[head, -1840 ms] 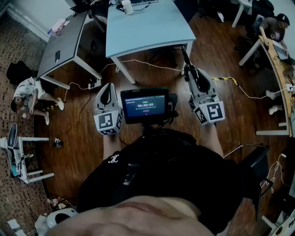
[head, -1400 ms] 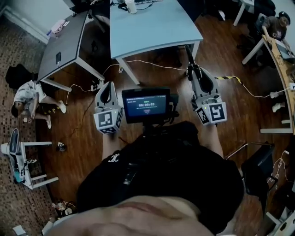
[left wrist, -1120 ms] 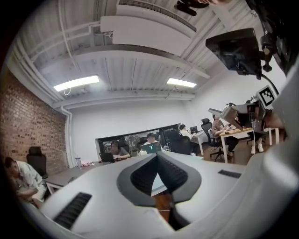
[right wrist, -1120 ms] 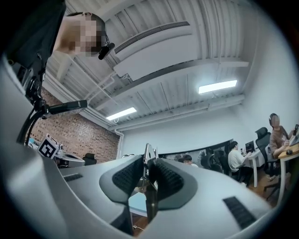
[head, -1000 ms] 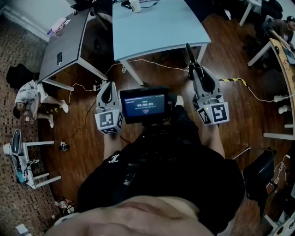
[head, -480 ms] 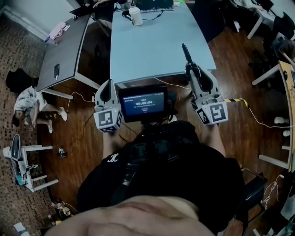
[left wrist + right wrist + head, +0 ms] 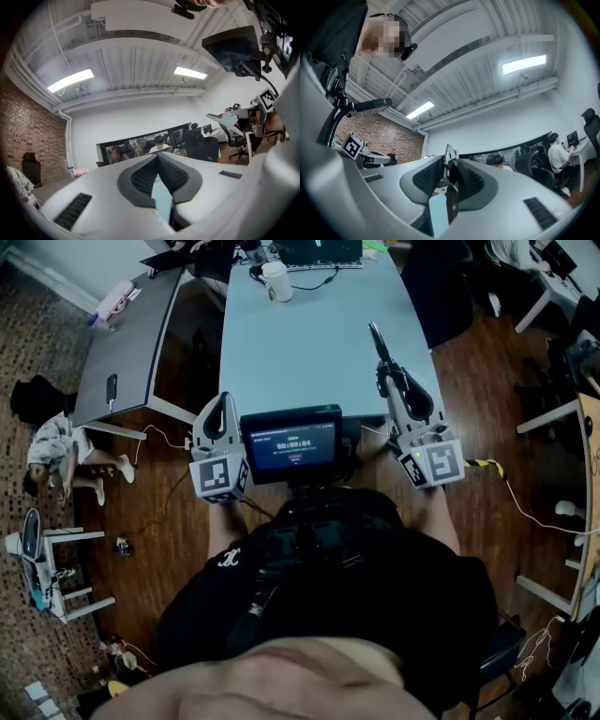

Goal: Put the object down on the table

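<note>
In the head view my right gripper [image 7: 392, 379] is shut on a slim dark metal tool [image 7: 378, 341], which sticks out ahead of the jaws over the near right part of the light blue table [image 7: 300, 343]. In the right gripper view the tool [image 7: 449, 157] stands upright, clamped between the pads of the right gripper [image 7: 448, 165], and a small spring shows on it. My left gripper [image 7: 221, 401] hangs at the table's near left edge. Its jaws meet at the tip of the left gripper [image 7: 157, 157] with nothing between them.
A white cup [image 7: 276, 282] and a laptop [image 7: 319, 249] stand at the table's far end. A grey table [image 7: 131, 329] with a phone [image 7: 112, 382] is on the left. A person [image 7: 52, 451] sits on the floor. Cables cross the wooden floor [image 7: 525, 512].
The person has stepped forward: the light blue table has come closer, and both grippers now reach its near edge. The right gripper has kept hold of the tool throughout.
</note>
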